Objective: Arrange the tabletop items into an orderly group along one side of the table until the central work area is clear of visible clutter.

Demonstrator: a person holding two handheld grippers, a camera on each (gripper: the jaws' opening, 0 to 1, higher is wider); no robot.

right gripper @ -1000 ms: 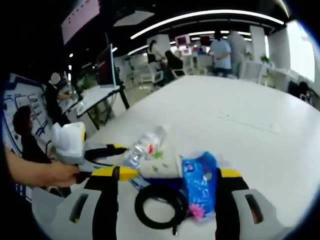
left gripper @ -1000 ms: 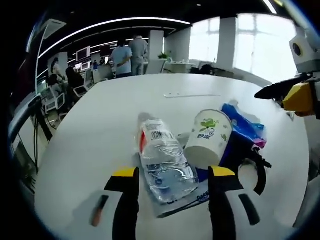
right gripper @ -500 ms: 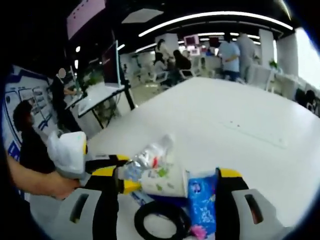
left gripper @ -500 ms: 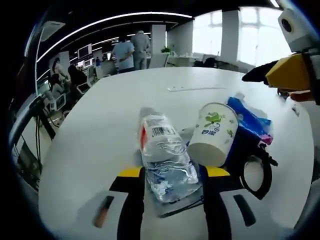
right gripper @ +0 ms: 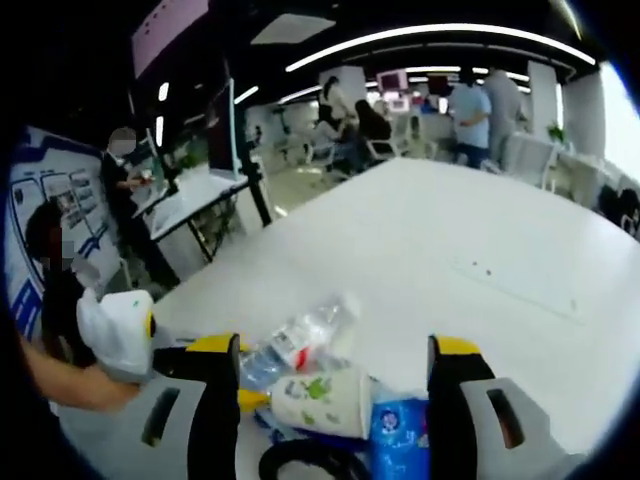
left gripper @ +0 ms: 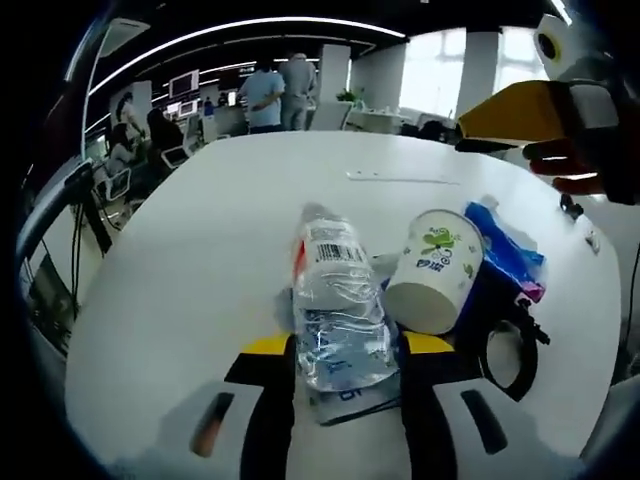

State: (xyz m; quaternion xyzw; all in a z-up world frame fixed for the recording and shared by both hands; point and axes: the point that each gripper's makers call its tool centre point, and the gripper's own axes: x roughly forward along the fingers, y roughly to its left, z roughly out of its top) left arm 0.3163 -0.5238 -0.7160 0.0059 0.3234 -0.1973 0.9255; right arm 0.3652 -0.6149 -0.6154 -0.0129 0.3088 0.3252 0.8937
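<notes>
A crushed clear water bottle lies on the white table, and my left gripper is shut on its lower half, one jaw pressed to each side. Beside it to the right lies a tipped paper cup with a green print, then a blue packet and a black cable loop. A flat printed pouch sticks out under the bottle. My right gripper hangs open above the pile, over the bottle and cup. The right gripper also shows at upper right in the left gripper view.
The table stretches bare beyond the pile, with a thin strip lying far off. A hand holds the left gripper at the table's near edge. People and desks stand in the office behind.
My left jaws have drawn together onto the bottle. The right gripper has lifted and pulled back, so the pile sits lower in its view.
</notes>
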